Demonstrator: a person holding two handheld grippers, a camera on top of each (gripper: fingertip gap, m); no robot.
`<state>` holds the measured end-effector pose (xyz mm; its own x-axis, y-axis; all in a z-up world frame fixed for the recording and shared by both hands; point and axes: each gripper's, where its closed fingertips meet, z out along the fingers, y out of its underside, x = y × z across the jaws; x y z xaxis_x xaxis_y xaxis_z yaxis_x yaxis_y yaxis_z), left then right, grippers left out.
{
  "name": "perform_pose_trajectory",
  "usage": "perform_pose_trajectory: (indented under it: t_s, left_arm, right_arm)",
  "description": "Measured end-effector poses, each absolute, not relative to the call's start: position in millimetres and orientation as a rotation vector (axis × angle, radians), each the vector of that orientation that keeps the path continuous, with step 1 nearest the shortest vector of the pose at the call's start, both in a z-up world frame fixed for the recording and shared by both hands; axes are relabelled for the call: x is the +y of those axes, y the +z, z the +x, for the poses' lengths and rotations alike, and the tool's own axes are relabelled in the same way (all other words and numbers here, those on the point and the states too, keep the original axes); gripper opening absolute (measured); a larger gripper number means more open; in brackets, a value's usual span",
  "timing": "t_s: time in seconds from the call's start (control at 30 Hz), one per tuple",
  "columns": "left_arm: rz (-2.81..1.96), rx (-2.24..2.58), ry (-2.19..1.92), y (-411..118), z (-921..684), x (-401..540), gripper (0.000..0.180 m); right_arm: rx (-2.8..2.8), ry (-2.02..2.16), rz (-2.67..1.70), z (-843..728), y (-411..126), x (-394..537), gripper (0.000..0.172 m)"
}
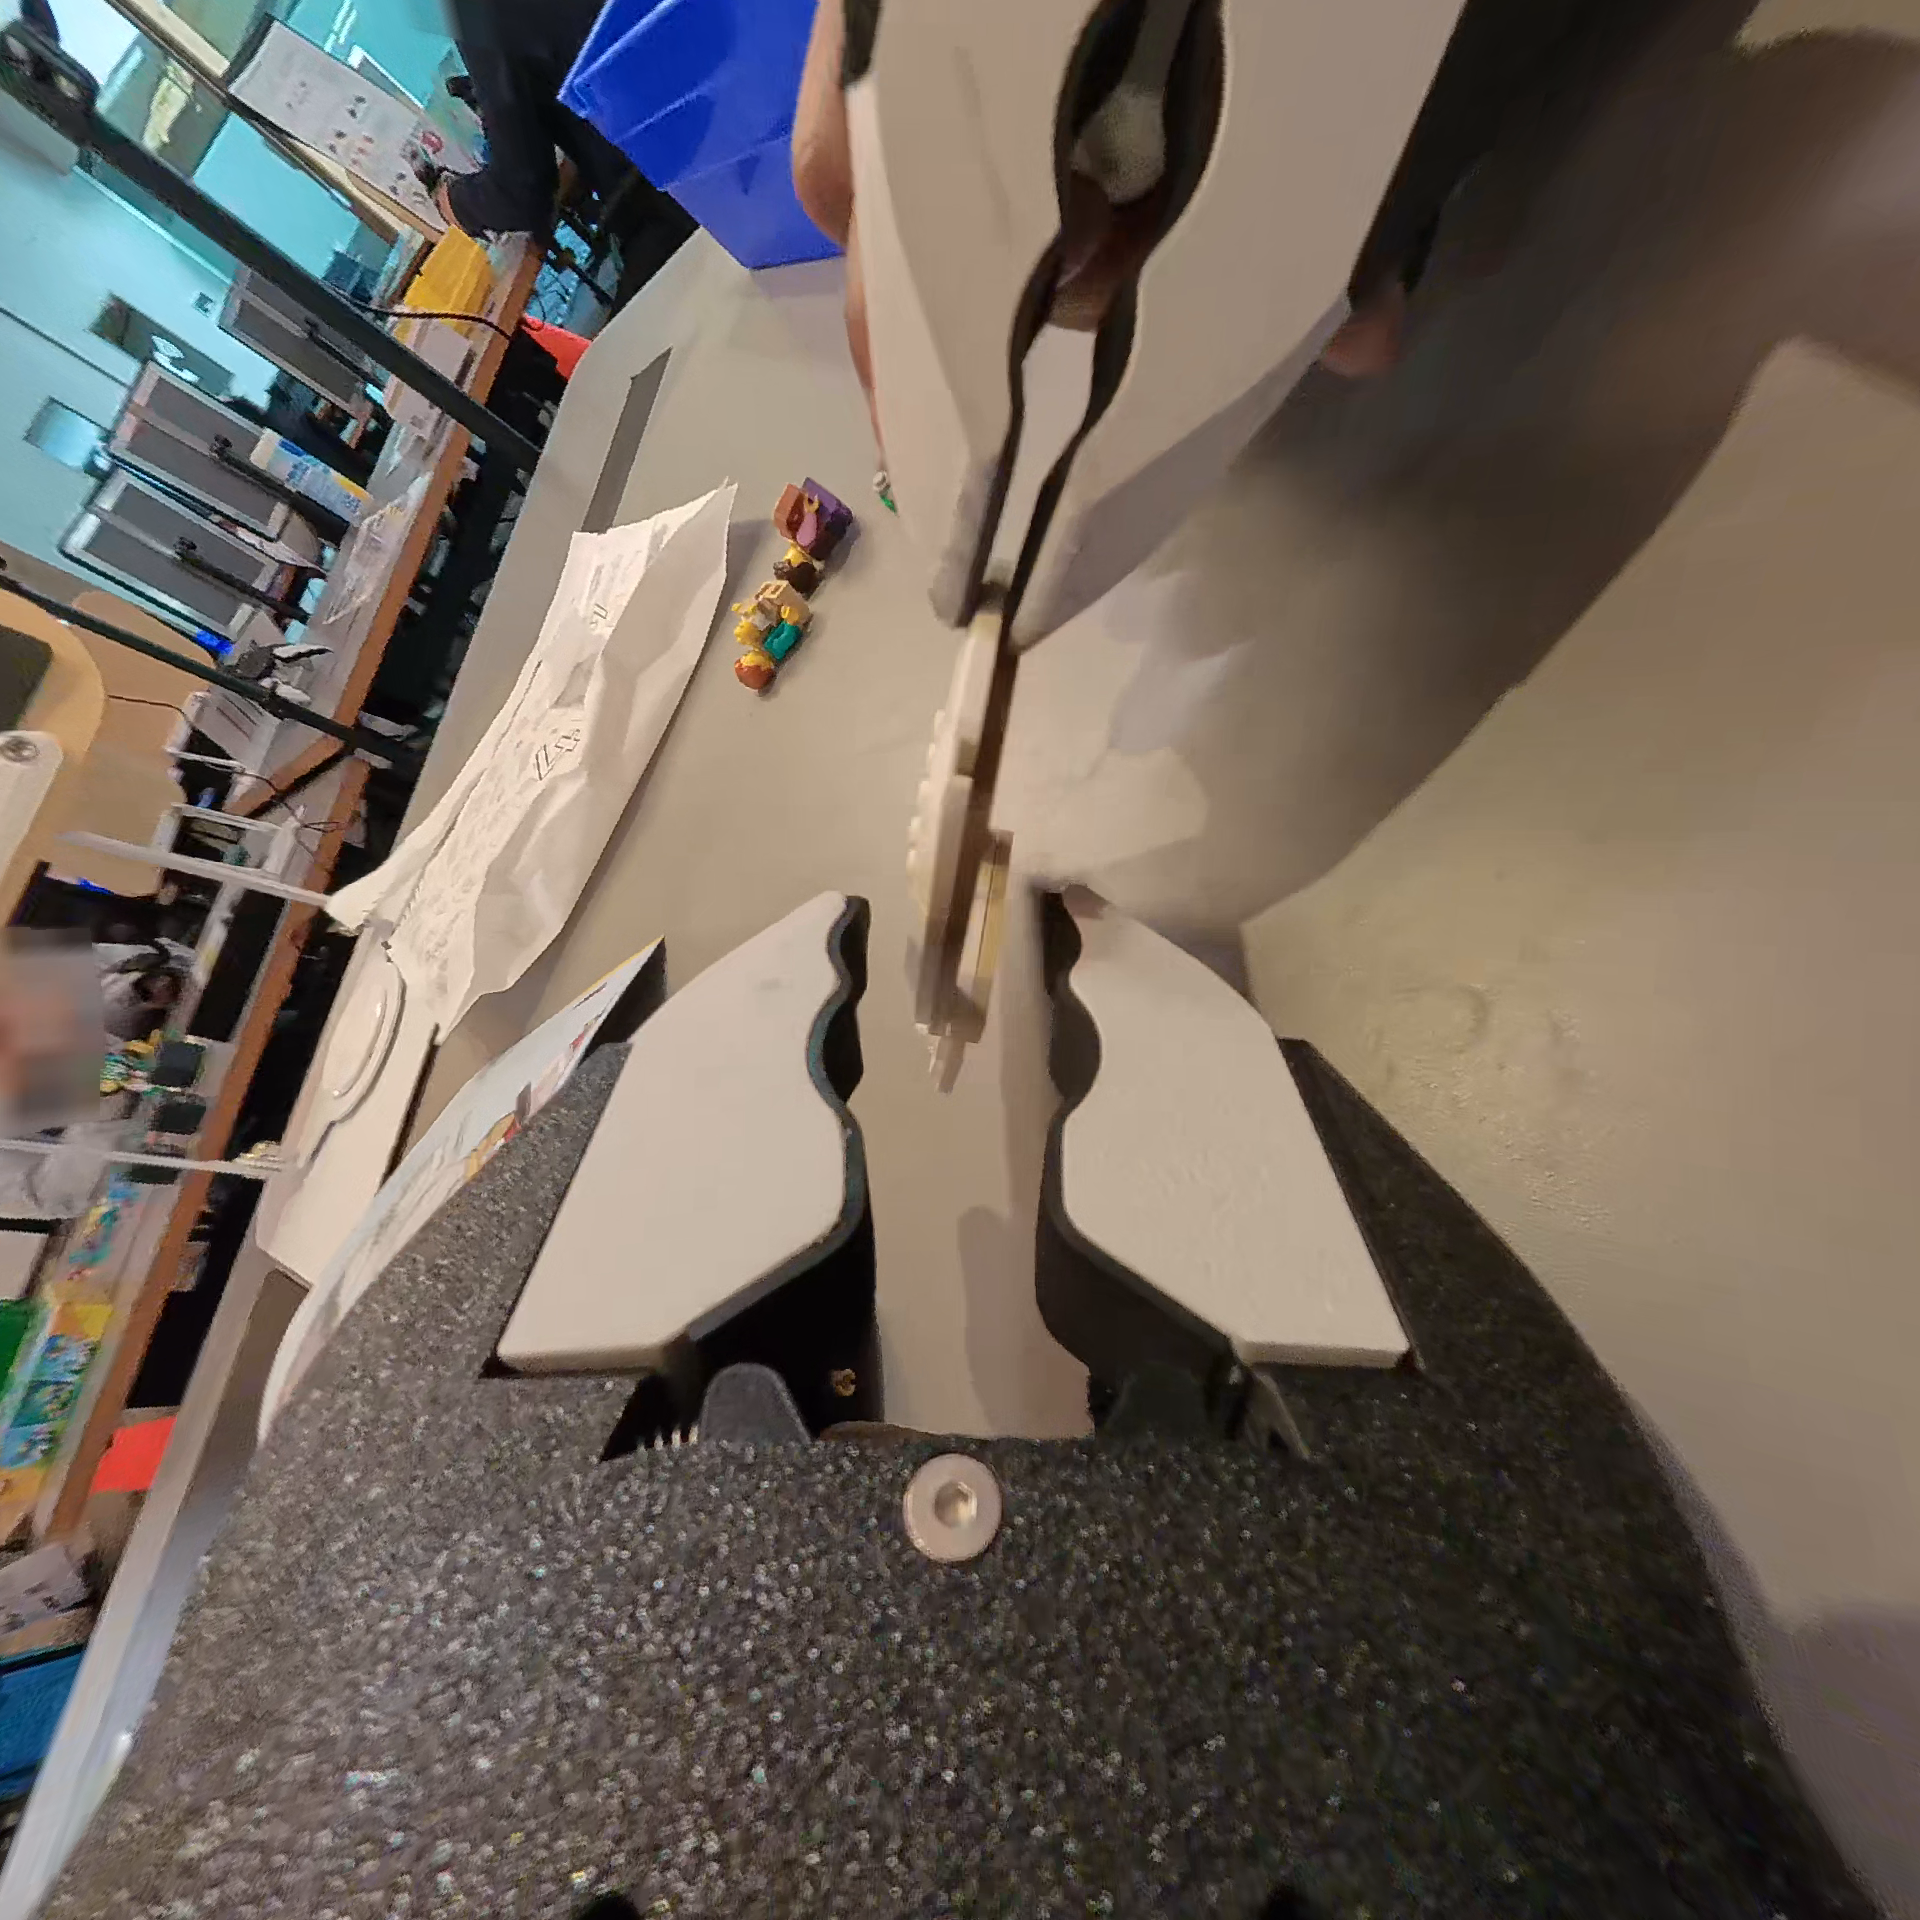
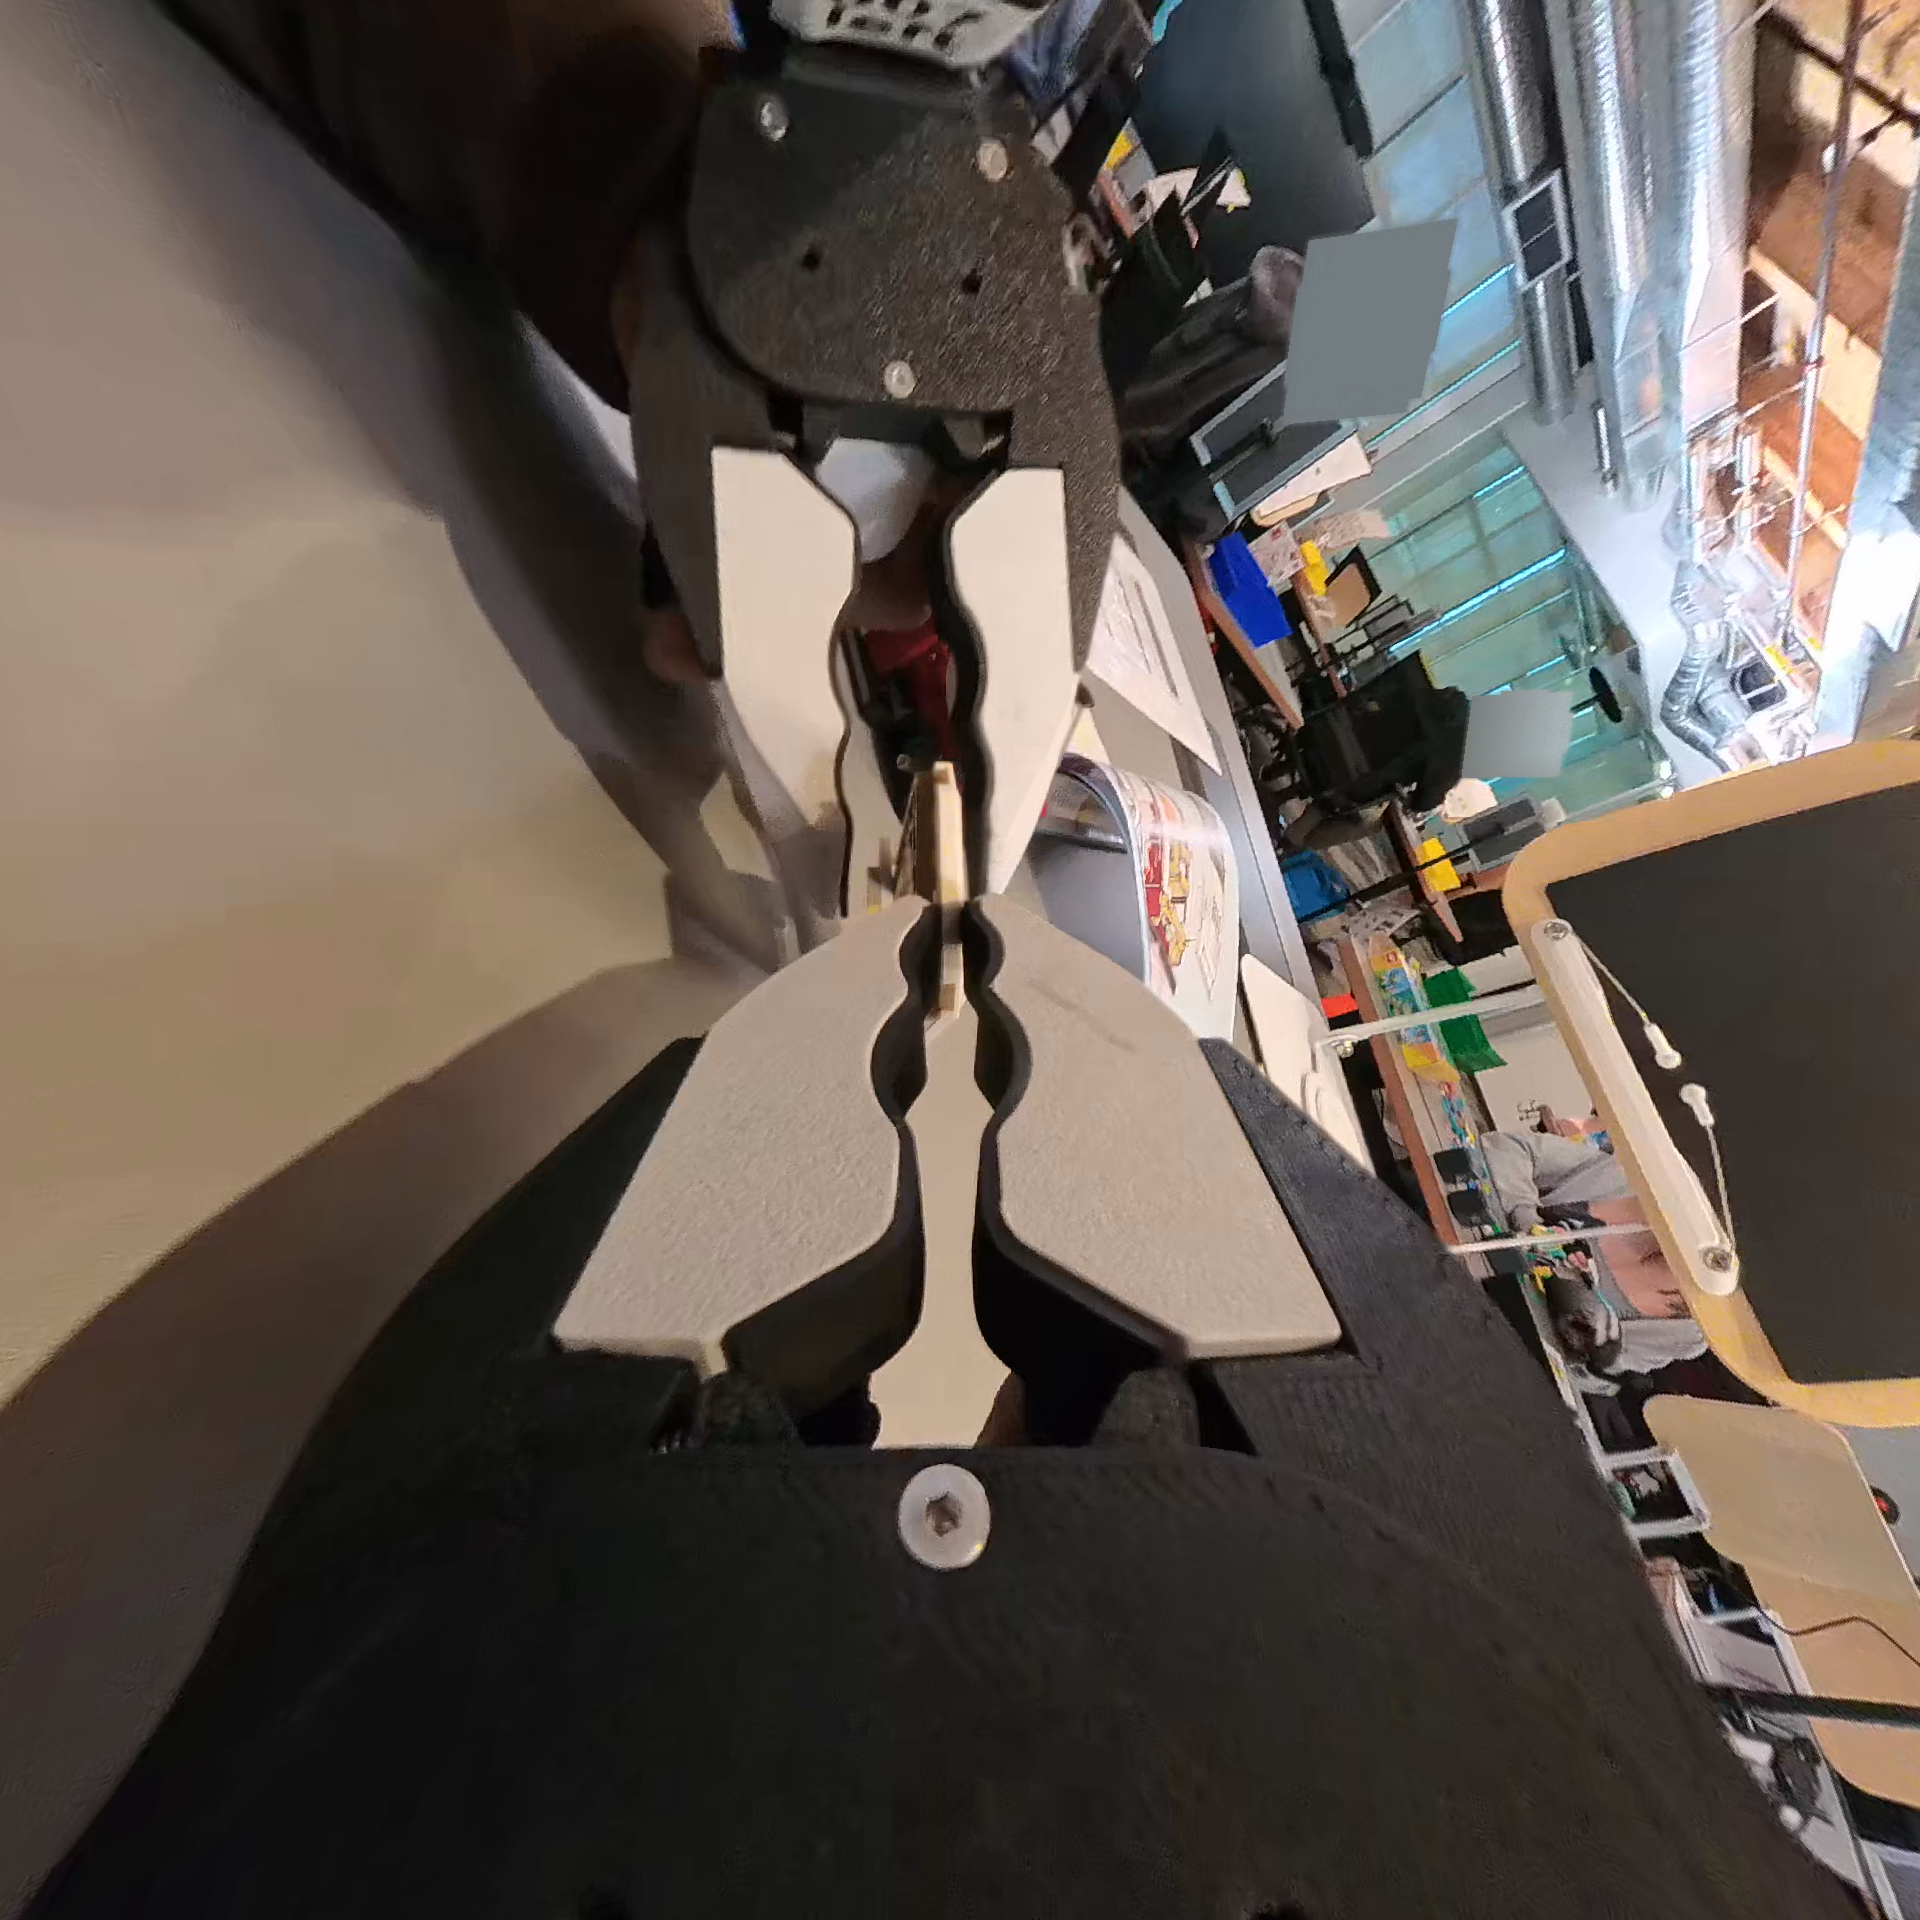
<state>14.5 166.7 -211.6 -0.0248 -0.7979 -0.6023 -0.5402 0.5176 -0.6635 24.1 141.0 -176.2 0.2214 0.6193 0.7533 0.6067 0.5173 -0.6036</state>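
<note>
Two hand-held grippers [image 1: 951, 914] [image 2: 945, 925] — one tan plate assembly [image 1: 961, 831], one blue bin [image 1: 707, 125]

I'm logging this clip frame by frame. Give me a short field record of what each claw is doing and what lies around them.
Left claw: open, fingers either side of the brick plates, not pressing
Right claw: shut on the tan and white brick plates, held edge-on
Surface: grey table
Nearby: toy figures, crumpled paper sheet, open printed booklet
Background: blue bin
</note>
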Motion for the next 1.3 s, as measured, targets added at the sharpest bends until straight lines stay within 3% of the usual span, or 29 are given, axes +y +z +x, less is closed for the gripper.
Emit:
perform_pose_trajectory:
  t_s: [0.2, 0.33, 0.5, 0.7, 0.83, 1.3]
  left_arm:
    - [-1.078, 1.638, -0.255, -203.6, 16.7, 168.4, 0.011]
    - [-1.063, 1.632, -0.148, -202.0, 13.2, 176.1, 0.010]
    - [-1.025, 1.670, -0.005, -205.2, 9.6, 180.9, 0.011]
    - [-0.948, 1.724, 0.119, -208.2, 8.9, 178.4, 0.010]
    - [-0.938, 1.726, 0.149, -207.8, 8.0, 179.2, 0.010]
    - [-0.898, 1.714, 0.193, -204.2, 8.7, 177.4, 0.011]
  right_arm:
    - [-1.416, 0.063, -1.090, 22.8, -169.7, 136.4, 0.004]
    - [-1.437, -0.014, -1.139, 28.9, -180.0, 145.4, 0.005]
    - [-1.506, -0.113, -1.172, 22.9, -191.2, 147.4, 0.022]
    - [-1.476, -0.028, -1.244, 14.3, -182.7, 146.7, 0.018]
    - [-1.475, 0.068, -1.342, 14.3, -189.1, 145.5, 0.006]
    - [-1.120, 0.600, -1.697, 26.6, -191.6, 158.5, 0.007]
